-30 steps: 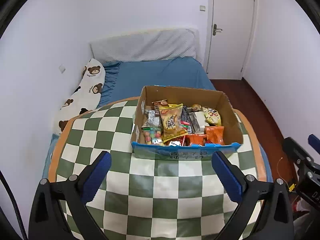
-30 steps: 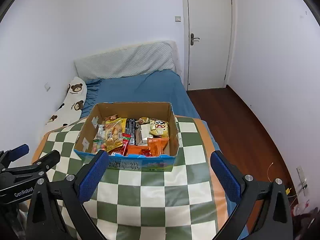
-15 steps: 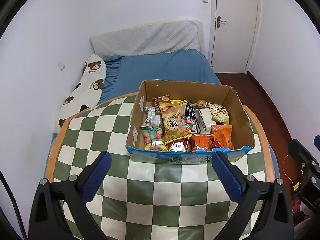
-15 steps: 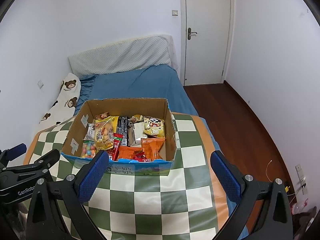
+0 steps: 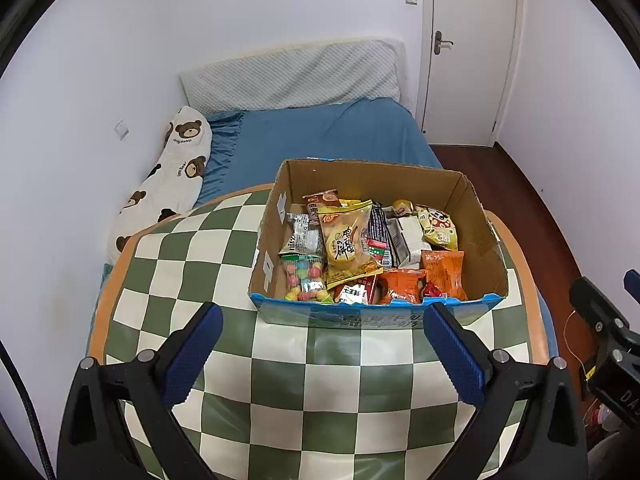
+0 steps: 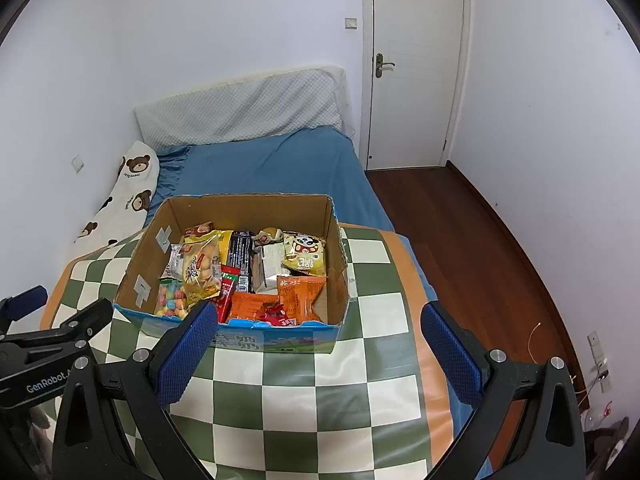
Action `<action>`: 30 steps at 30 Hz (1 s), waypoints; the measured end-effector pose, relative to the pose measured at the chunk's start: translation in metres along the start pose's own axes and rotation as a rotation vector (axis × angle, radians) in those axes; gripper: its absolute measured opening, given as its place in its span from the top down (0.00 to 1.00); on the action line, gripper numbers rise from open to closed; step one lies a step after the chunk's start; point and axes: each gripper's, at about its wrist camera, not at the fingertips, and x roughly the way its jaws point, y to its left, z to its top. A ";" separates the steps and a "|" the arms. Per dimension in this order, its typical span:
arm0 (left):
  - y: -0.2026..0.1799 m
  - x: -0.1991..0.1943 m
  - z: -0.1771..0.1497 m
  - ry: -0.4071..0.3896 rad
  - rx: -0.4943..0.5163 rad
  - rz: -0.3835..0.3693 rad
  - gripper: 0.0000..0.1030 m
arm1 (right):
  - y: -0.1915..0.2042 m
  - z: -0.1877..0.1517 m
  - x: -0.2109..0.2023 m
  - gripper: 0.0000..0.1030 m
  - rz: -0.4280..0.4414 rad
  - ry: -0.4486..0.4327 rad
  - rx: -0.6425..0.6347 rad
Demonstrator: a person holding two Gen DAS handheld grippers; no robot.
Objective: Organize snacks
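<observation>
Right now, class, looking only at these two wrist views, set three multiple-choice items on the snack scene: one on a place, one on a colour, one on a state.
1. Where do the snacks lie?
A. Scattered on the bed
B. Inside the cardboard box
C. On the wooden floor

2. What colours are the squares of the tablecloth?
A. Green and cream
B. Red and white
C. Blue and yellow

3. How do the left gripper and right gripper stand?
A. Both shut on a packet
B. One open, one shut
C. Both open, holding nothing

Answers: 1 B, the packets, such as the yellow packet, sit between the box walls. 2 A, the checks are green and cream. 3 C, each pair of blue pads stands wide apart with only cloth between.
</observation>
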 end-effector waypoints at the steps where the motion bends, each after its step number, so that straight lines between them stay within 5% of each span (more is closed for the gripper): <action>1: 0.000 -0.001 0.000 -0.001 -0.001 0.000 0.00 | 0.000 0.000 -0.001 0.00 0.000 0.001 0.000; 30: 0.000 -0.011 0.003 -0.014 -0.003 0.000 0.00 | 0.000 -0.001 0.000 0.00 -0.005 0.012 -0.006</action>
